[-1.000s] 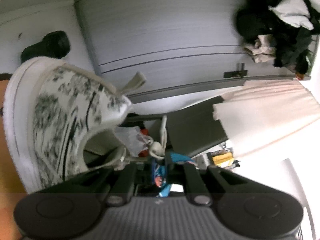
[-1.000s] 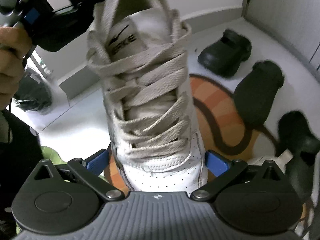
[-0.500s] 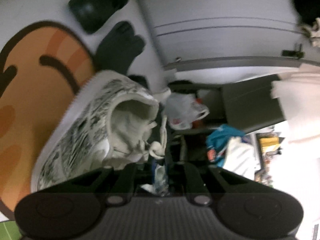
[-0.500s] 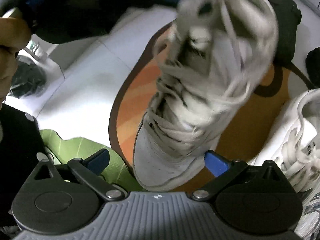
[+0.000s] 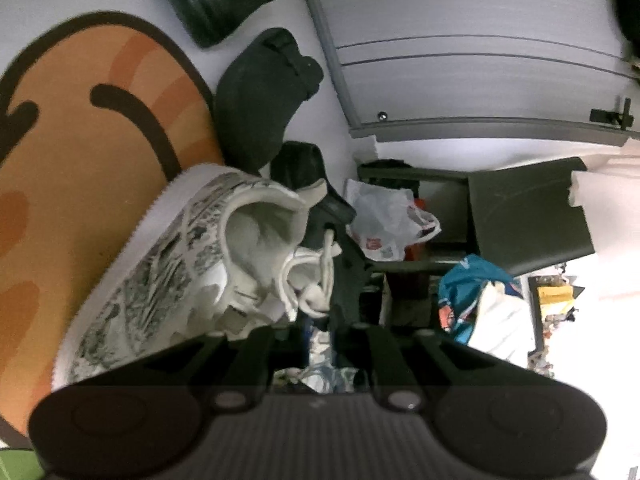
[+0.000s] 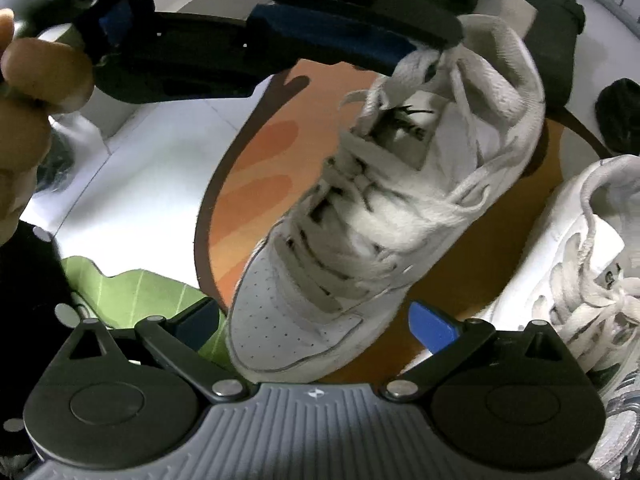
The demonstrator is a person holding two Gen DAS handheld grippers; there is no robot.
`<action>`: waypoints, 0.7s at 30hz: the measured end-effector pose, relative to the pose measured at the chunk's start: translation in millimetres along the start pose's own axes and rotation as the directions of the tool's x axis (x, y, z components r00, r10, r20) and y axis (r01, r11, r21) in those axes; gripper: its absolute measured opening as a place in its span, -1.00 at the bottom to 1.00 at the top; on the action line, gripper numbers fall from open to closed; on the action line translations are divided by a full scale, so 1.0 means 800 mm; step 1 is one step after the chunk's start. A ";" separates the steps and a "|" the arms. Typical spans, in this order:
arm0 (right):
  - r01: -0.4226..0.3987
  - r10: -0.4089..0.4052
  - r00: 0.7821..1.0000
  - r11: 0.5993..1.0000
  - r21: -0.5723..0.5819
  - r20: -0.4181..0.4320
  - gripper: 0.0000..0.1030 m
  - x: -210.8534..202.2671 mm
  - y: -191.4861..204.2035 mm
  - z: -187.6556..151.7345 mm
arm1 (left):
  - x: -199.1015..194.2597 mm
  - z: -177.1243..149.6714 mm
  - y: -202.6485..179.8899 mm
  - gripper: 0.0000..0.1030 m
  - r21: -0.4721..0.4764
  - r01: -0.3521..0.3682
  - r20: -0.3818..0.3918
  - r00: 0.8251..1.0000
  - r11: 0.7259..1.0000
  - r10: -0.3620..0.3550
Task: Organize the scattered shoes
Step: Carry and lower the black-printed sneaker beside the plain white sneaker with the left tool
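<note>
Left gripper (image 6: 424, 46) pinching the sneaker (image 6: 360, 232) by its lace.
Sneaker now lowered onto the orange mat (image 6: 256, 160) beside its mate (image 6: 580, 280); right gripper (image 6: 320, 320) spread.

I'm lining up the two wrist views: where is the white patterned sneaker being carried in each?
Left wrist: the white patterned sneaker lies on its side at left centre, heel opening facing the camera.
Right wrist: it fills the centre, toe toward the camera.
Shared landmark: the orange rug under it.

No text can be read: the print on the plastic bag (image 5: 386, 222) is too blurred.
</note>
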State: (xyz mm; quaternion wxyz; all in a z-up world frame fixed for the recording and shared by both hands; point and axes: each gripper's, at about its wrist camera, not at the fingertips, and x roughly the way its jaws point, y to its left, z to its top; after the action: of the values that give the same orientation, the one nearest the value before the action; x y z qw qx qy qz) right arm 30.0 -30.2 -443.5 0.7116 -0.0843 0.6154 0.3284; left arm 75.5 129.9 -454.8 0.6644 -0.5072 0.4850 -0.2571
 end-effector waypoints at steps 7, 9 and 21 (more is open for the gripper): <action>0.085 -0.087 0.995 0.995 0.055 0.039 1.00 -0.005 -0.015 0.005 | 0.031 -0.001 -0.022 -0.83 0.031 -0.021 -0.031 0.999 0.999 0.022; 0.149 -0.151 0.988 0.987 0.065 0.035 0.98 -0.002 -0.021 0.003 | 0.037 0.002 -0.022 -0.83 0.031 -0.024 -0.030 0.999 0.999 0.025; 0.209 -0.210 0.978 0.977 0.032 0.021 0.80 -0.003 -0.022 0.005 | 0.024 0.012 0.008 -0.83 -0.012 -0.048 0.045 0.998 0.999 0.049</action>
State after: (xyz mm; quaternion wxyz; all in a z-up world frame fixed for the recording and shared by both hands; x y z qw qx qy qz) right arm 43.3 -42.8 -445.3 0.7509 -0.1341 0.5991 0.2436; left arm 90.7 120.6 -468.1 0.6787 -0.5044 0.4833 -0.2267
